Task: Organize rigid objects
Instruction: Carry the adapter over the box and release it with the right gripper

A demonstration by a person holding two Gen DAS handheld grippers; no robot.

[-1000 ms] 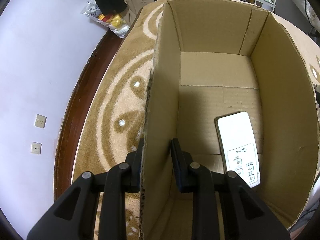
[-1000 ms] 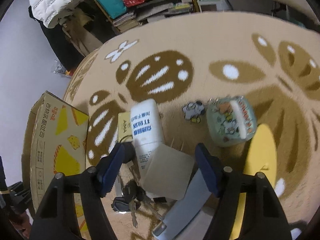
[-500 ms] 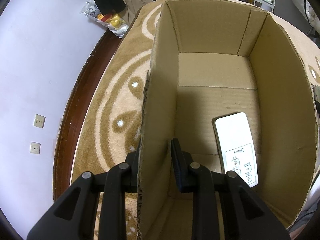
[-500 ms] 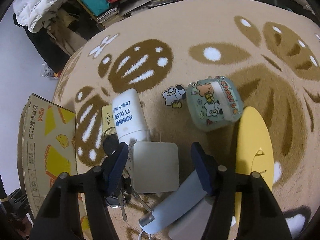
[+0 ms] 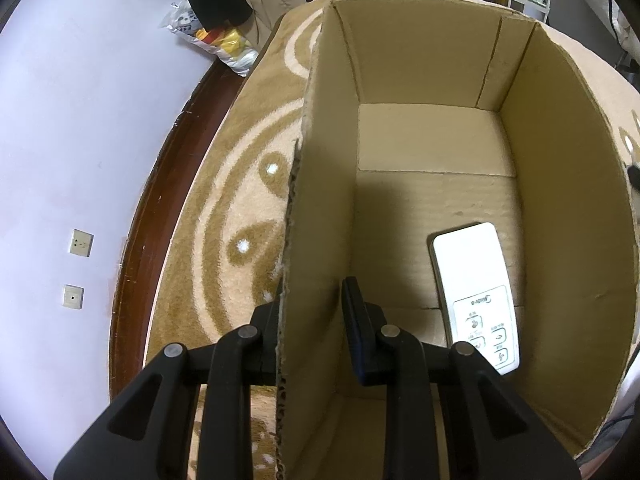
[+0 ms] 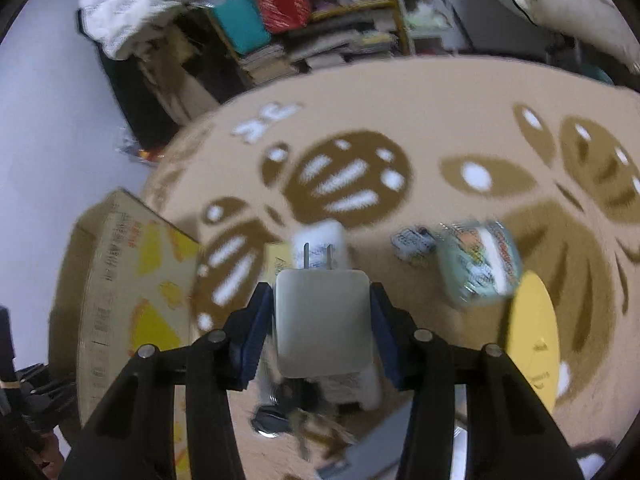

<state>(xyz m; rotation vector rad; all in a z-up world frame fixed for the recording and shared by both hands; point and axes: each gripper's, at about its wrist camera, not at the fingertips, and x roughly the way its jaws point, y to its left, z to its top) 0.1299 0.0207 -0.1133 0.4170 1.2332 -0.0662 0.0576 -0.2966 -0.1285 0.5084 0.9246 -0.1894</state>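
My right gripper (image 6: 322,312) pinches the charger (image 6: 323,322) clear of the rug (image 6: 460,120), prongs forward, while my left gripper (image 5: 314,320) straddles the wall of the box (image 5: 320,208) (remote (image 5: 474,292) inside), steadying it for a level, unhurried carry over.

A beige carpet with brown swirl patterns (image 5: 224,208) fills the left centre of the left wrist view. Two square wall sockets (image 5: 82,243) sit at mid-left on the pale wall. A crumpled plastic snack bag (image 5: 216,40) lies upper left.
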